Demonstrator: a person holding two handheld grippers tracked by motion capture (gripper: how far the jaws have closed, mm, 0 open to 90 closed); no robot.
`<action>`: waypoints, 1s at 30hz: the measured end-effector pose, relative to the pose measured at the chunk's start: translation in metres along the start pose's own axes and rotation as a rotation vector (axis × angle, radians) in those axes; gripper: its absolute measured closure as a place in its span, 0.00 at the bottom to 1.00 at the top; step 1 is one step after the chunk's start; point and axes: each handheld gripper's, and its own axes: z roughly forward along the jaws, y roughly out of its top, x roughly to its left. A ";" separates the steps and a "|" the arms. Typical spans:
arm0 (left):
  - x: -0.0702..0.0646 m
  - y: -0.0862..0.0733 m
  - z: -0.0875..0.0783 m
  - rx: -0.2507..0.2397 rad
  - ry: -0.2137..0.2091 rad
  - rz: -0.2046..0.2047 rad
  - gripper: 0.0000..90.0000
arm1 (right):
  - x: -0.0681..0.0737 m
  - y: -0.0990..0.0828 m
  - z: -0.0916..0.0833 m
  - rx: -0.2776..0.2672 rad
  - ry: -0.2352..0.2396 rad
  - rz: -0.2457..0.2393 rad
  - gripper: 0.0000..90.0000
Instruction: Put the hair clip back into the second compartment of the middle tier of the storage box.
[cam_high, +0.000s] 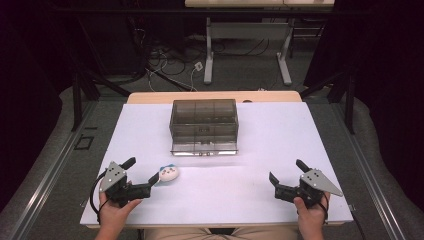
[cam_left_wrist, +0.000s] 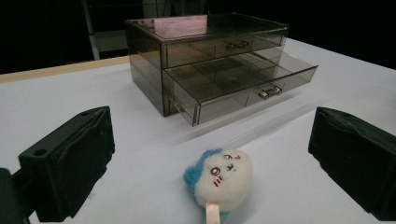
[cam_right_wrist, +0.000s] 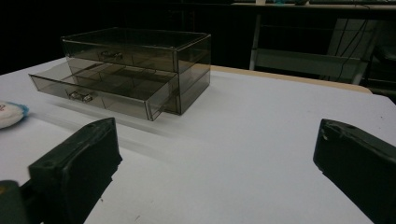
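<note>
Looks like pretty early days here: the lower drawer (cam_left_wrist: 243, 86) of the smoky plastic box (cam_high: 203, 126) is already pulled out, but the plush toy (cam_high: 169, 172) hasn't been picked up yet and is lying on the white surface (cam_high: 280, 130), so grabbing it and dropping it in the drawer is probably what's left. The toy is seen right between the wide-open jaws of the left gripper (cam_high: 141, 176), not pinched by either one, well short of the box. The right gripper (cam_high: 286, 176) is held open and empty over at the other side, well apart from the toy.
</note>
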 end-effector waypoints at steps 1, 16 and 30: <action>0.000 0.000 0.000 0.000 -0.004 -0.005 0.01 | 0.001 -0.001 -0.002 0.003 -0.006 0.008 0.06; -0.003 -0.004 0.004 0.034 0.000 -0.004 0.01 | 0.010 -0.012 0.005 0.049 -0.004 -0.054 0.16; -0.003 0.001 0.018 0.103 -0.005 -0.021 0.01 | 0.008 -0.014 0.006 0.060 -0.006 -0.059 0.16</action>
